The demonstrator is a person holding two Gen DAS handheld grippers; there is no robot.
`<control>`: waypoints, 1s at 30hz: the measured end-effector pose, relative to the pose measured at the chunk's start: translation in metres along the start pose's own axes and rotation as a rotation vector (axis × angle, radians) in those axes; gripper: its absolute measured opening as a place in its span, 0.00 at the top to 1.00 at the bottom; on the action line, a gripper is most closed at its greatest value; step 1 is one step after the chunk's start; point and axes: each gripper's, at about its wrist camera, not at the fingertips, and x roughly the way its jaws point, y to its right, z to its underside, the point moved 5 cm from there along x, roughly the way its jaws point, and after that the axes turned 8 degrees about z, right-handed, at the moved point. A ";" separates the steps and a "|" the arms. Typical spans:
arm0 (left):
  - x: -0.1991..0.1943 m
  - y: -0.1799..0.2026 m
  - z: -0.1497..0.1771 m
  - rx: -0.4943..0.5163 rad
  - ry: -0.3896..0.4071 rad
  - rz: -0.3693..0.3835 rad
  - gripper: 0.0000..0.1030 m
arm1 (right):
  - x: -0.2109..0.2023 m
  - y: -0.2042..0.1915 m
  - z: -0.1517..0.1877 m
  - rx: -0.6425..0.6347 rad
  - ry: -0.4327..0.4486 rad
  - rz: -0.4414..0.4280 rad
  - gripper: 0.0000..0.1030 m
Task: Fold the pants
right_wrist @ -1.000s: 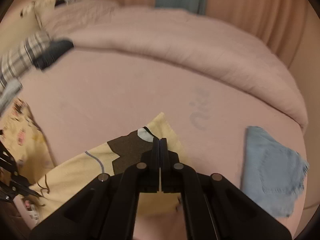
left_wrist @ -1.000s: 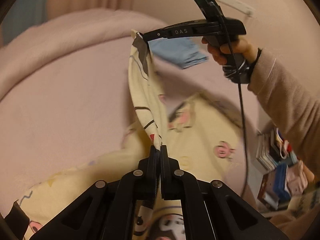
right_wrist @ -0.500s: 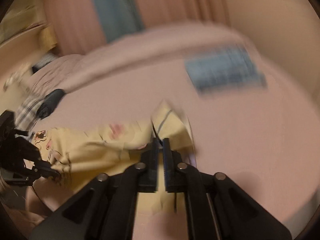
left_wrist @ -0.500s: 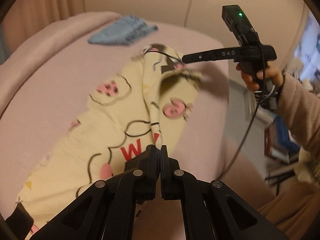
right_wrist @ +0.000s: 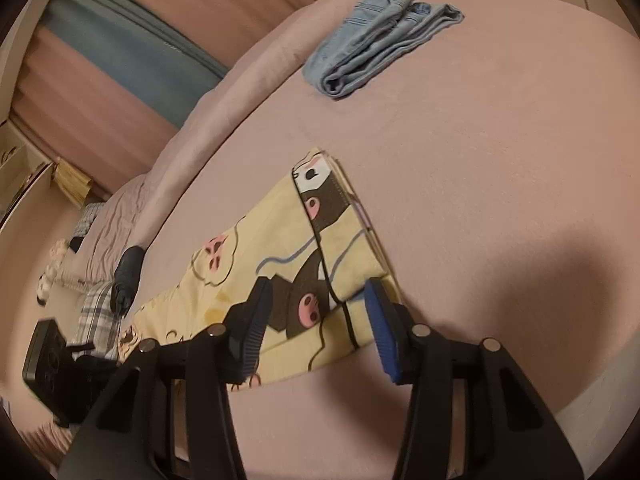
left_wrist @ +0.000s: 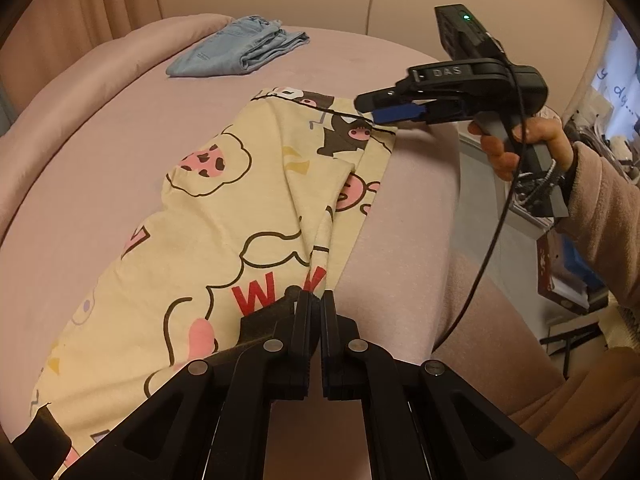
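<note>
Pants: my yellow cartoon-print pajama pants lie stretched along the pink bed.
Left gripper: I pinch their near edge tight.
Right gripper: spread wide over the cuff.
Beyond: folded jeans.

The right gripper carries the raised letters "DAS" on the side of its black body, above its blue-padded fingers. The yellow cartoon-print pants show a large red "W", with part of a second red letter beside it, just ahead of the left gripper. Handwriting on the window right of the right gripper is too small to read.
</note>
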 end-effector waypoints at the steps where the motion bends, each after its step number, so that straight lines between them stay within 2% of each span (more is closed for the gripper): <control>1: 0.001 -0.001 0.000 -0.002 -0.003 0.000 1.00 | 0.002 0.000 -0.001 0.014 -0.001 -0.001 0.59; 3: 0.001 -0.002 -0.001 -0.012 -0.002 0.008 1.00 | 0.005 0.004 -0.001 0.060 -0.015 0.011 0.64; 6: 0.003 -0.002 -0.001 -0.007 -0.006 0.011 1.00 | -0.003 0.009 0.002 0.124 -0.004 -0.025 0.64; 8: 0.004 -0.004 -0.001 -0.011 -0.014 0.011 1.00 | -0.001 0.011 0.005 0.139 -0.014 -0.013 0.69; 13: 0.006 -0.005 -0.002 -0.017 -0.007 0.017 1.00 | -0.001 0.014 0.004 0.239 -0.035 0.006 0.70; 15: 0.008 -0.006 -0.002 -0.021 -0.012 0.009 1.00 | 0.004 0.014 0.000 0.257 -0.026 0.033 0.79; 16: 0.009 -0.006 -0.002 -0.022 -0.012 0.007 1.00 | 0.007 0.013 -0.001 0.257 -0.024 0.052 0.91; 18: 0.005 -0.006 -0.002 -0.016 -0.001 -0.002 1.00 | 0.005 0.011 -0.004 0.235 -0.002 0.097 0.92; 21: -0.001 -0.006 -0.004 0.000 0.009 -0.003 1.00 | -0.012 0.004 -0.004 0.206 0.053 0.112 0.92; 24: -0.007 -0.007 -0.005 0.019 0.010 -0.003 1.00 | -0.038 -0.002 -0.007 0.196 0.090 0.081 0.92; 27: -0.005 -0.002 -0.002 0.052 -0.016 0.002 1.00 | -0.041 0.004 0.001 0.198 0.044 0.105 0.92; 30: 0.010 0.005 0.003 0.070 -0.065 0.005 1.00 | -0.024 0.019 0.015 0.221 -0.040 0.188 0.92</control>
